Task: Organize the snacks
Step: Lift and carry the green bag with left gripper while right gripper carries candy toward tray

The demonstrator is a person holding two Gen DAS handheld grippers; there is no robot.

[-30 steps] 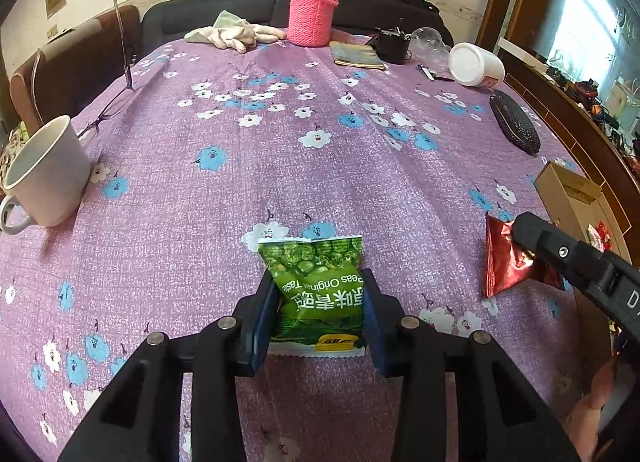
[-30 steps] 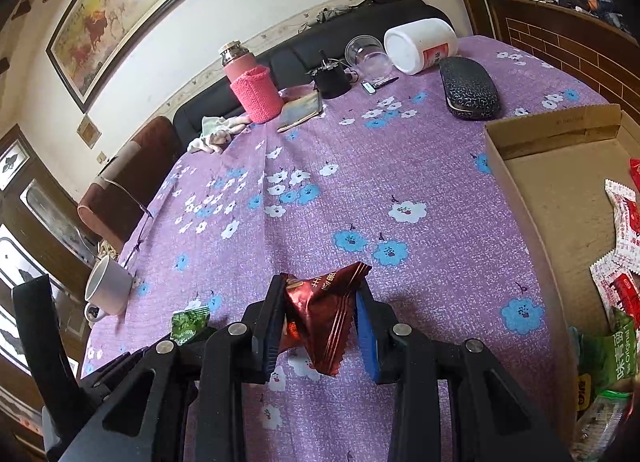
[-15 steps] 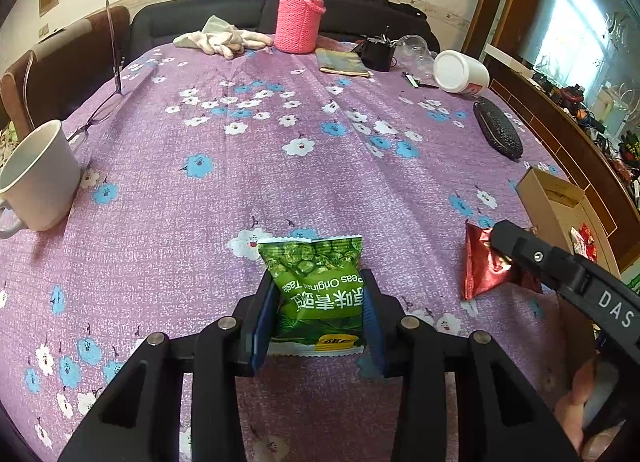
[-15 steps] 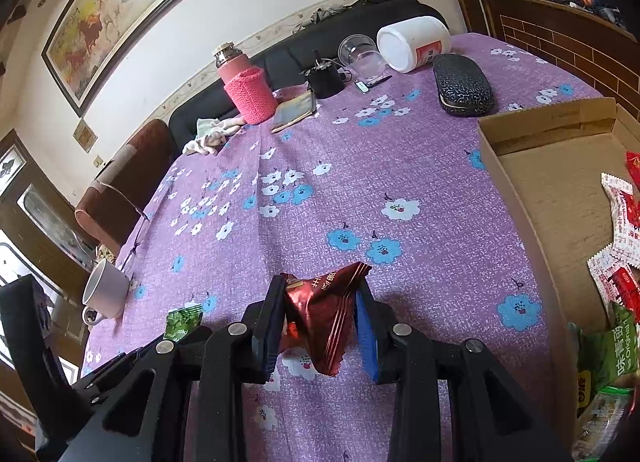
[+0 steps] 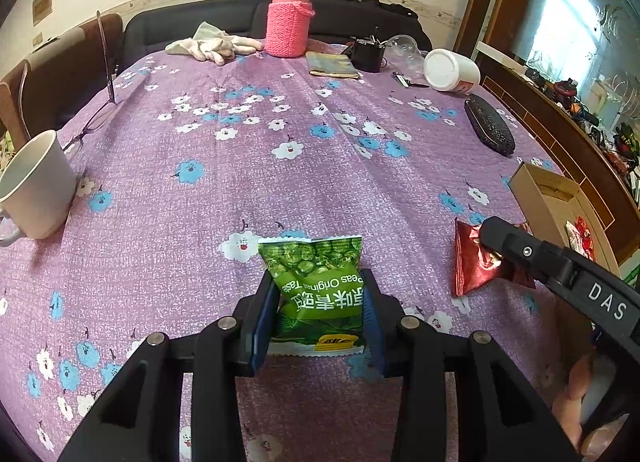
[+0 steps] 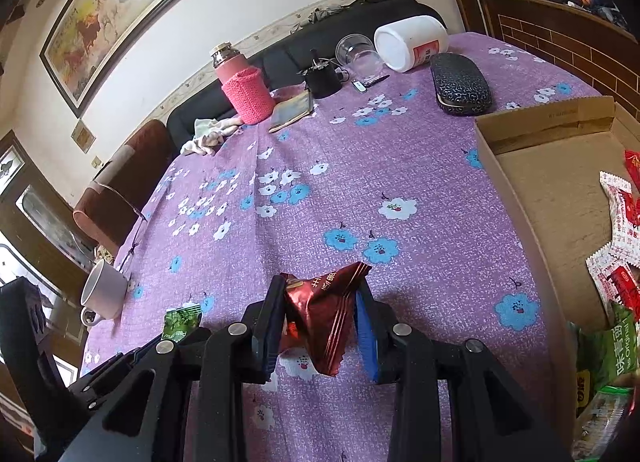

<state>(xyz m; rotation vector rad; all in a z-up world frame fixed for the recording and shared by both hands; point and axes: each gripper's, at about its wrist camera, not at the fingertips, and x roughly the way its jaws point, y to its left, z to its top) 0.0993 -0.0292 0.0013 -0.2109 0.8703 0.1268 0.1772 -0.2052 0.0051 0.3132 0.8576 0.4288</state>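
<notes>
My left gripper is shut on a green pea snack packet and holds it above the purple flowered tablecloth. My right gripper is shut on a dark red snack packet, also lifted off the cloth. The red packet also shows in the left wrist view, to the right of the green one. A cardboard box at the right holds several red-and-white and green snack packets. The green packet's top shows in the right wrist view.
A white mug stands at the left edge, with glasses beyond it. At the far end are a pink flask, gloves, a notebook, a white jar lying down and a black case.
Both grippers have risen and tilted a little with their packets still held. The far end of the table has dropped lower in the left wrist view.
</notes>
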